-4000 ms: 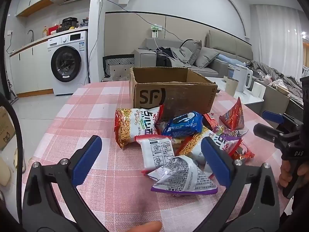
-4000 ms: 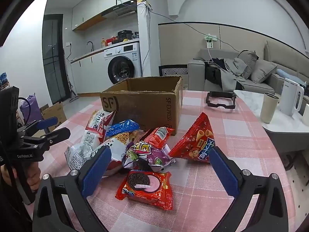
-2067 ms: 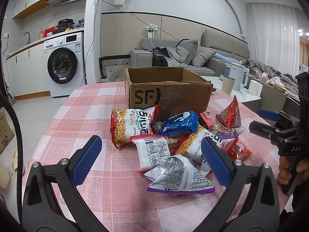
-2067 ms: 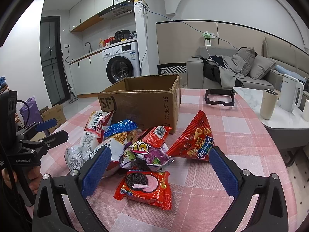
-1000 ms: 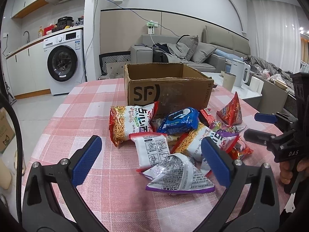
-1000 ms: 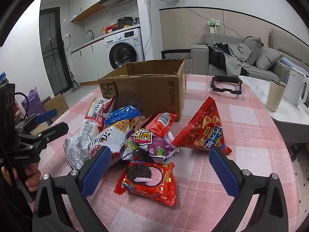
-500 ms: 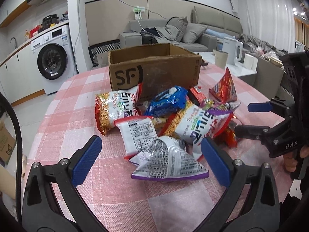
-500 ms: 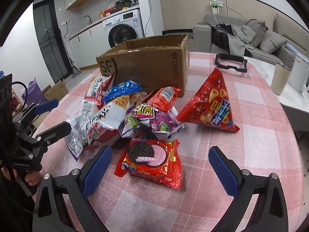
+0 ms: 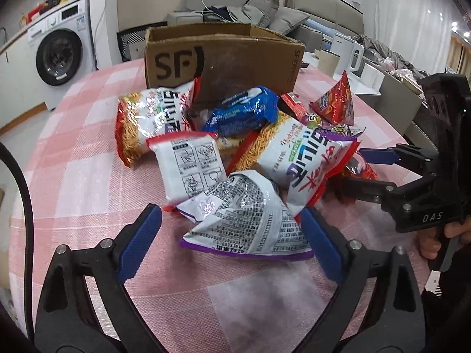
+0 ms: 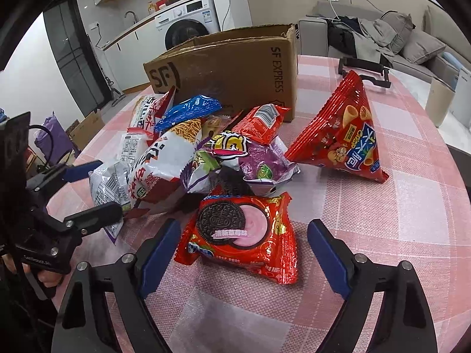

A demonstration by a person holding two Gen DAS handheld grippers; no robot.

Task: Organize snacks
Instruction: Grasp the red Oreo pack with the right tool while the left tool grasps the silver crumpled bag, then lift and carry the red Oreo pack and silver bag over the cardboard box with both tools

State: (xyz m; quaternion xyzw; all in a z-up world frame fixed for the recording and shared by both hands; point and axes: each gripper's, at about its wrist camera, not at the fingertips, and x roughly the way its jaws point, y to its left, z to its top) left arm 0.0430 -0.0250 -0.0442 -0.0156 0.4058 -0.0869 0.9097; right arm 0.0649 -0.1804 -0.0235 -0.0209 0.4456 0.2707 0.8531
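Observation:
A pile of snack packs lies on the pink checked table (image 9: 88,182) in front of an open cardboard box (image 9: 223,56). My left gripper (image 9: 231,244) hangs low over the near edge of the pile. Its jaws are closing around a silver bag with a purple hem (image 9: 250,220), and the left pad stands clear of it. My right gripper (image 10: 243,254) is closing around a red Oreo pack (image 10: 241,235) without pressing on it. In the pile are two noodle bags (image 9: 300,158), a blue pack (image 9: 244,111) and a red triangular bag (image 10: 344,135).
A black frame-like object (image 10: 365,70) lies on the table behind the triangular bag. Off the table are a washing machine (image 9: 59,56), a sofa (image 9: 265,11), a kettle (image 9: 347,53) and a cup (image 10: 438,103). Bare cloth shows to the left of the pile.
Both grippers have tipped downward and come closer to the pile. Their jaws have narrowed, the left around the silver bag and the right around the Oreo pack.

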